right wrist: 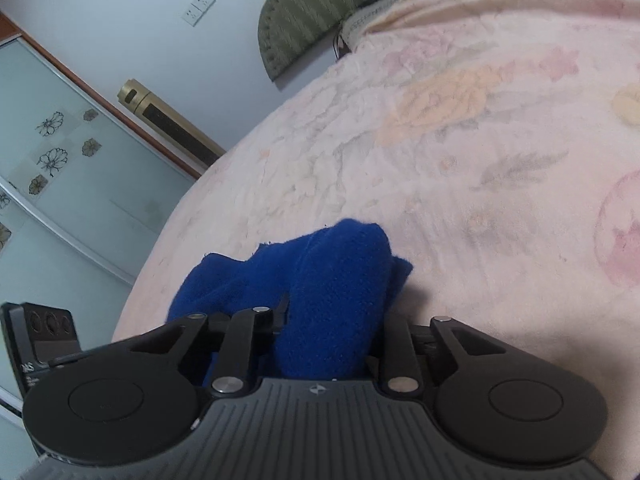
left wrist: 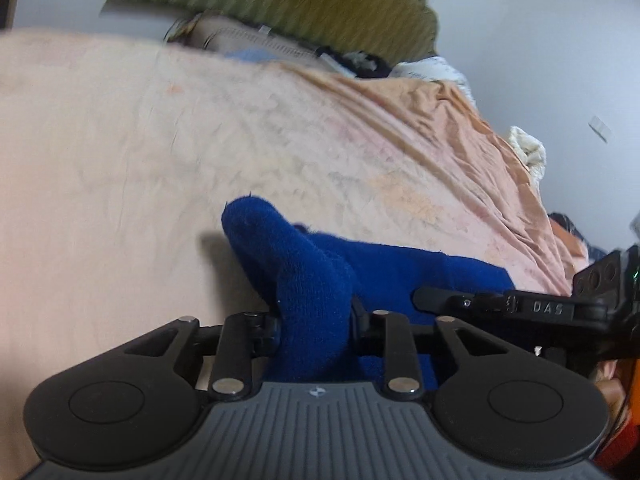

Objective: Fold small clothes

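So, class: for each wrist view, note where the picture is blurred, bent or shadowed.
Left wrist view: the olive ribbed headboard and peach bedsheet smear with motion blur; the blue knitted garment casts a soft shadow leftward. Right wrist view: sharper; fisheye bends the frosted floral wardrobe door; shadow pools at the lower right on the pink floral blanket.

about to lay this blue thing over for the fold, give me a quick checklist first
1. Left gripper shut on the blue garment: ok.
2. Right gripper shut on the blue garment: ok.
3. Both grips on matching corners: cannot tell, fabric is bunched in the jaws.
4. Garment lifted off the pink blanket: cannot tell, part seems to rest on it.
5. Blanket ahead of the right gripper free of other clothes: ok.
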`<state>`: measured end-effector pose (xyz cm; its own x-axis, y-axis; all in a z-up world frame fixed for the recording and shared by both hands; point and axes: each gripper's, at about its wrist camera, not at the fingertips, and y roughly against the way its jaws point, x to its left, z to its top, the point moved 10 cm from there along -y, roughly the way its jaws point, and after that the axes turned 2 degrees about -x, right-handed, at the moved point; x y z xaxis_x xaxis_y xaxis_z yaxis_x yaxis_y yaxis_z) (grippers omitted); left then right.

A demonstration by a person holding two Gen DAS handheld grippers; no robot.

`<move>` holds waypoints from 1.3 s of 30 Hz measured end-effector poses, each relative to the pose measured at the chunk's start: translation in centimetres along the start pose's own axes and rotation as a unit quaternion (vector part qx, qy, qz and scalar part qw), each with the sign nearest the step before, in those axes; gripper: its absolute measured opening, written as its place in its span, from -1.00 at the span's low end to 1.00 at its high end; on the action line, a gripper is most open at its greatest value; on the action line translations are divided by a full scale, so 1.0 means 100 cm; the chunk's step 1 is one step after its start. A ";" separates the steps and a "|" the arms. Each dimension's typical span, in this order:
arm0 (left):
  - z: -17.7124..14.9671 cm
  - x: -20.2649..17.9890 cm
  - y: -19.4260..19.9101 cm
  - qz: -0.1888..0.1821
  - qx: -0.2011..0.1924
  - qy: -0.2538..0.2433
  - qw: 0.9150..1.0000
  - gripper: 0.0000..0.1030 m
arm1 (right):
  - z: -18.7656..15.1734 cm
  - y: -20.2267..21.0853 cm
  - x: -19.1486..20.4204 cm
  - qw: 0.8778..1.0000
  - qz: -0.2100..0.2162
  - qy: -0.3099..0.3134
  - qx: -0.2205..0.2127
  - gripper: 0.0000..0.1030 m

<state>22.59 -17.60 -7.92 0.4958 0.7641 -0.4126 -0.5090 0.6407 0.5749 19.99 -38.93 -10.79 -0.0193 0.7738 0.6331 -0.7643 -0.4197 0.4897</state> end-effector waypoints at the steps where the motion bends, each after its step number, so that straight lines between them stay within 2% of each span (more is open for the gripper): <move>1: 0.004 -0.005 0.001 0.004 -0.009 -0.017 1.000 -0.49 | 0.003 0.004 0.002 1.000 0.004 0.004 -0.010 -0.53; 4: 0.021 -0.018 -0.002 0.020 -0.029 -0.059 0.998 -0.49 | 0.017 0.011 0.004 0.999 0.000 0.006 -0.043 -0.54; 6: 0.029 -0.025 -0.013 0.027 -0.025 -0.083 0.996 -0.46 | 0.027 0.010 -0.003 0.998 -0.029 0.001 -0.059 -0.53; 8: 0.028 -0.025 -0.023 0.067 0.004 -0.097 0.993 -0.40 | 0.029 0.005 -0.018 0.996 -0.075 -0.012 -0.057 -0.38; 9: 0.025 -0.024 -0.022 0.087 0.012 -0.102 0.991 -0.35 | 0.027 0.005 -0.025 0.994 -0.100 -0.016 -0.049 -0.24; 11: 0.018 -0.025 -0.009 0.103 0.010 -0.118 0.988 -0.09 | 0.021 0.016 -0.019 0.993 -0.108 0.000 -0.049 -0.11; 12: 0.012 -0.025 0.000 0.104 0.008 -0.126 0.987 0.16 | 0.016 0.023 -0.014 0.992 -0.113 0.013 -0.049 -0.03; 13: 0.005 -0.024 0.011 0.100 0.008 -0.127 0.987 0.29 | 0.009 0.033 -0.011 0.991 -0.120 0.022 -0.049 0.13; 15: -0.015 -0.023 0.032 0.074 0.017 -0.115 0.990 0.29 | -0.006 0.053 -0.008 0.992 -0.119 0.018 -0.045 0.28; 19: -0.058 -0.020 0.064 0.019 0.056 -0.074 0.996 0.28 | -0.054 0.088 -0.007 0.997 -0.064 -0.034 -0.012 0.28; 21: -0.079 -0.020 0.074 -0.004 0.080 -0.050 0.996 0.24 | -0.076 0.099 -0.002 0.998 -0.044 -0.034 -0.001 0.28; 22: -0.087 -0.021 0.076 -0.016 0.085 -0.043 0.995 -0.03 | -0.087 0.105 0.002 0.999 -0.040 -0.029 0.003 0.21; 23: -0.094 -0.024 0.080 -0.026 0.087 -0.043 0.995 -0.24 | -0.096 0.109 0.004 0.999 -0.038 -0.024 0.005 -0.02; 24: -0.098 -0.026 0.081 -0.026 0.085 -0.048 0.995 -0.44 | -0.102 0.113 0.007 0.999 -0.039 -0.019 0.004 -0.12; 25: -0.100 -0.027 0.084 -0.019 0.075 -0.054 0.996 -0.63 | -0.106 0.114 0.007 0.999 -0.047 -0.017 0.008 -0.42; 26: -0.099 -0.027 0.086 -0.017 0.069 -0.055 0.996 -0.70 | -0.109 0.114 0.006 0.998 -0.055 -0.019 0.010 -0.66; 29: -0.093 -0.030 0.095 -0.011 0.058 -0.047 0.997 -0.75 | -0.107 0.121 0.015 0.998 -0.063 -0.022 -0.006 -0.69; 32: -0.093 -0.034 0.109 0.010 0.052 -0.086 0.995 -0.75 | -0.113 0.130 0.038 0.998 -0.064 0.012 -0.016 -0.69; 34: -0.099 -0.031 0.106 0.046 0.060 -0.099 0.992 -0.65 | -0.122 0.126 0.030 0.993 -0.111 0.034 0.002 -0.57; 35: -0.101 -0.032 0.106 0.060 0.059 -0.106 0.991 -0.63 | -0.126 0.125 0.025 0.988 -0.144 0.046 0.003 -0.52; 36: -0.100 -0.034 0.108 0.067 0.055 -0.112 0.990 -0.54 | -0.126 0.127 0.027 0.987 -0.156 0.050 -0.007 -0.52; 38: -0.095 -0.038 0.113 0.103 0.038 -0.134 0.985 -0.15 | -0.125 0.138 0.037 0.981 -0.181 0.059 -0.034 -0.21; 39: -0.092 -0.038 0.116 0.122 0.027 -0.142 0.982 0.31 | -0.122 0.144 0.045 0.974 -0.207 0.079 -0.056 -0.10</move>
<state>8.35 -12.39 -6.25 0.5439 0.8378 -0.0488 -0.6031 0.4307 0.6714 1.01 -35.73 -8.24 0.2129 0.9326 0.2916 -0.7927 -0.0096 0.6096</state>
